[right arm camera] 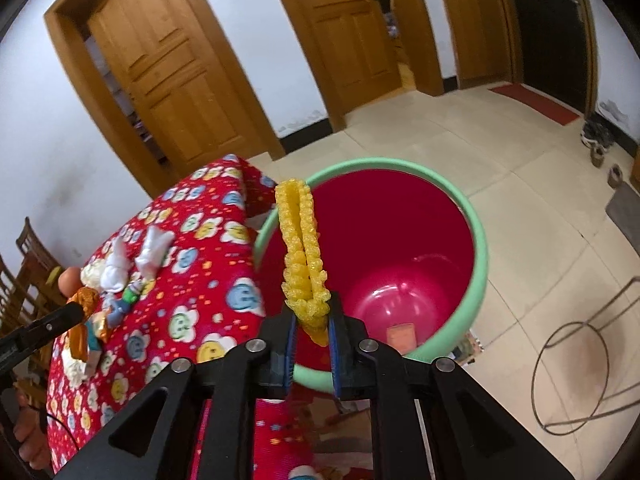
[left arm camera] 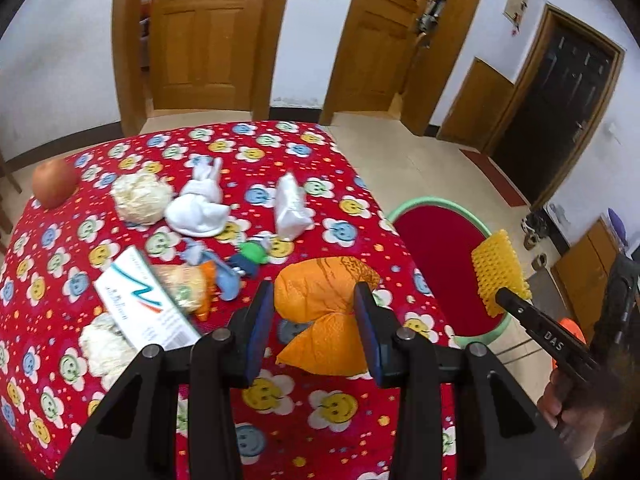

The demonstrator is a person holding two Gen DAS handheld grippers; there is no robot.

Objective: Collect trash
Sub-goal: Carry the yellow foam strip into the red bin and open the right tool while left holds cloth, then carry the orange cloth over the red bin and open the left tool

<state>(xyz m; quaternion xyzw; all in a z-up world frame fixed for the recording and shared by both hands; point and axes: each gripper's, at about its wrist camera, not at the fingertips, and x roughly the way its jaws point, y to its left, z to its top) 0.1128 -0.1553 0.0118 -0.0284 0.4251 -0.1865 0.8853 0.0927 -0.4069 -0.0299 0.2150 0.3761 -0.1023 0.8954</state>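
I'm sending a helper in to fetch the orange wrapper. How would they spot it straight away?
Find the table under the red smiley-flower tablecloth, beside the red bin with the green rim. On its near edge, between the left gripper's open fingers, lies the orange wrapper. It alone is plain orange, puffy, pinched like a bow.

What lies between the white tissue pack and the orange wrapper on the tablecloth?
Bare tablecloth separates tissue pack from orange wrapper; the left wrist view shows it.
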